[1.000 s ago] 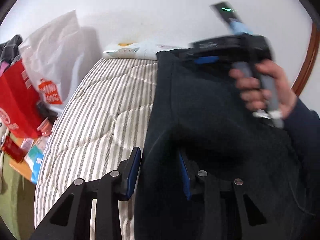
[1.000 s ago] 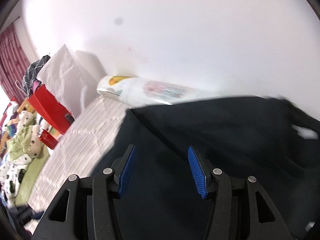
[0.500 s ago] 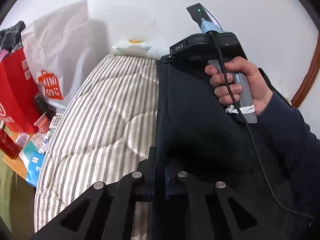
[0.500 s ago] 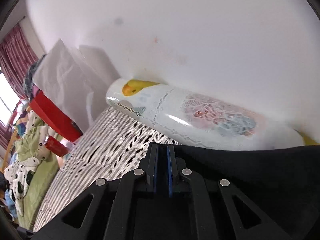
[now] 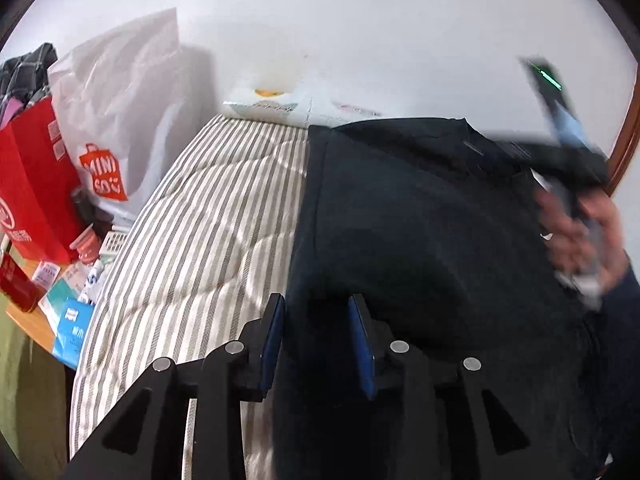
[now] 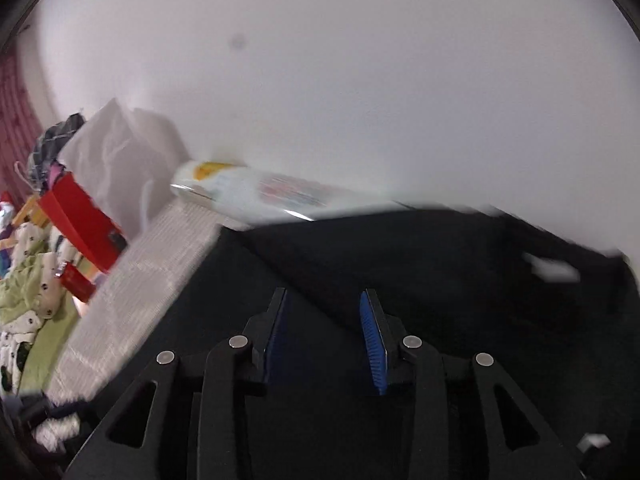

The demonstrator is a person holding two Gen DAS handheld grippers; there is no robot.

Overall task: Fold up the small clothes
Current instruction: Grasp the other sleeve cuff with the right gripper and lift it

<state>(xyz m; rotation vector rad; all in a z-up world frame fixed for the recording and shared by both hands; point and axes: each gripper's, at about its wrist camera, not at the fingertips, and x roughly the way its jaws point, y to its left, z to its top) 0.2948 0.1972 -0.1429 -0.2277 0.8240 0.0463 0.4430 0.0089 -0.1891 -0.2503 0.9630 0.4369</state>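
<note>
A: Where's the dark navy fabric garment [image 5: 420, 232]?
B: Flat on the striped quilted mattress [image 5: 208, 216], beneath both tools.
A: Jaws?
B: Left gripper [image 5: 316, 336] and right gripper [image 6: 326, 334]: 2 pairs opening, clamping nothing.

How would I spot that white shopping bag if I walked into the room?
Find the striped mattress against the white wall. Off its left edge sits clutter, and the white shopping bag stands tallest there, behind a red bag. Only it carries an orange logo.

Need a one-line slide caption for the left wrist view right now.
Left gripper opening over the dark garment spread on the striped mattress, beside the blurred right gripper.
</note>
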